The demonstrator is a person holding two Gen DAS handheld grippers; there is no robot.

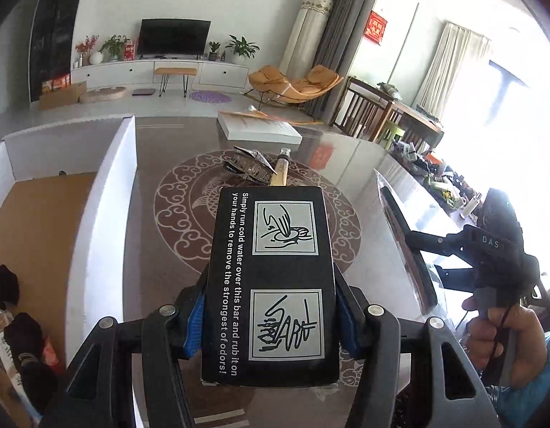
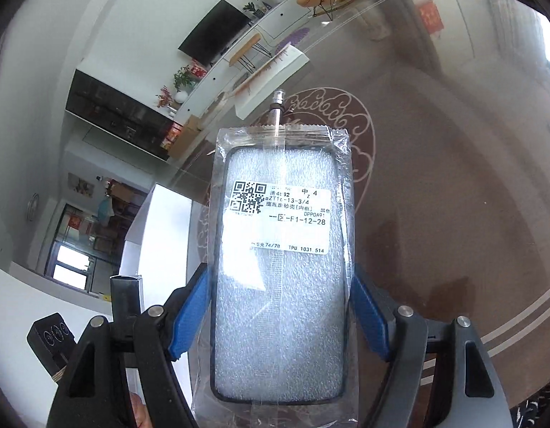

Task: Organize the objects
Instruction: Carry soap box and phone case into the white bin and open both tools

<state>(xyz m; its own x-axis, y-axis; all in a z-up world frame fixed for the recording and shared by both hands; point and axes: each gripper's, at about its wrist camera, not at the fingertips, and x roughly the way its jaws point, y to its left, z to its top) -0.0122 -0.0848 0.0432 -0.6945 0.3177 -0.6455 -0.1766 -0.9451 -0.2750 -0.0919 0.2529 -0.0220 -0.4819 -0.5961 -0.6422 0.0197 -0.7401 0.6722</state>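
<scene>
My left gripper [image 1: 271,315] is shut on a black box [image 1: 275,278] printed with white text and two hand drawings, held above the table. My right gripper [image 2: 280,315] is shut on a bagged phone case [image 2: 280,271] in clear plastic with a white label; it also shows in the left wrist view [image 1: 407,246], edge-on at the right. On the table beyond lie a silvery foil packet [image 1: 251,166] and a wooden-handled tool [image 1: 280,171], whose metal tip shows in the right wrist view [image 2: 276,101].
An open cardboard box with white walls [image 1: 110,192] stands at the left, some dark items at its near end. A flat white box [image 1: 258,128] lies at the table's far edge. The glass table [image 1: 167,164] has a round patterned centre.
</scene>
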